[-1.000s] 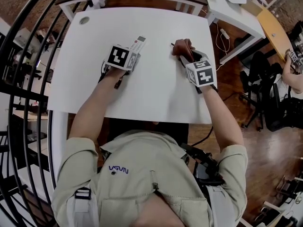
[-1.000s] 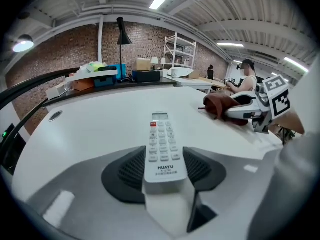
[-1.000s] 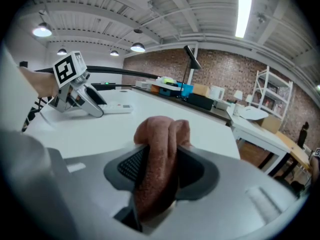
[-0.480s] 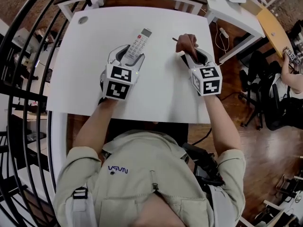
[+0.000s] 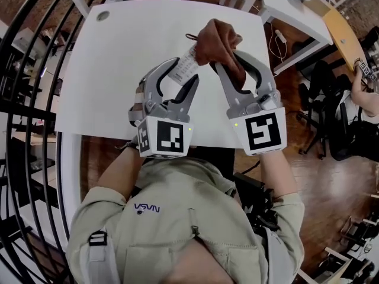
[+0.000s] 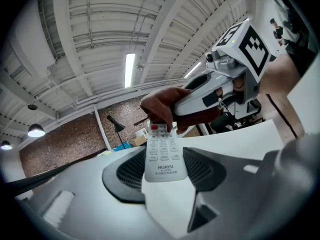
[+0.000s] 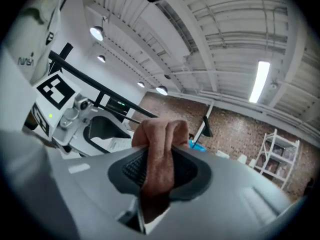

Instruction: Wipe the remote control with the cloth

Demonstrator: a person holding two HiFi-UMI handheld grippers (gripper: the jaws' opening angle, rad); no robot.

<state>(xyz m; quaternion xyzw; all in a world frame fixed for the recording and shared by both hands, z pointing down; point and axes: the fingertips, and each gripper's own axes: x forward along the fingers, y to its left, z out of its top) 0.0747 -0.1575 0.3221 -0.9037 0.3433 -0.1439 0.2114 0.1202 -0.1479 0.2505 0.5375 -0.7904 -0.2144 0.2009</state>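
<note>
My left gripper (image 5: 177, 76) is shut on the lower end of a white remote control (image 5: 182, 68) and holds it in the air above the white table (image 5: 112, 64). In the left gripper view the remote (image 6: 162, 154) sticks out from between the pads, buttons facing up. My right gripper (image 5: 230, 55) is shut on a brown cloth (image 5: 214, 37); its jaws have just been closing with the cloth between them. The cloth (image 6: 159, 106) rests over the remote's far end. The right gripper view shows the cloth (image 7: 160, 154) bunched between the pads and the remote (image 7: 117, 144) behind it.
A grommet hole (image 5: 103, 15) sits in the table's far left corner. Another white table (image 5: 296, 10) stands at the back right, with dark office chairs (image 5: 331, 111) on the wooden floor. Black railings (image 5: 29, 99) curve along the left. A person (image 5: 367, 81) is at the right edge.
Both grippers have risen from the table towards the head camera and rolled. The remote and the cloth came up with them, and the cloth now lies against the remote's far end.
</note>
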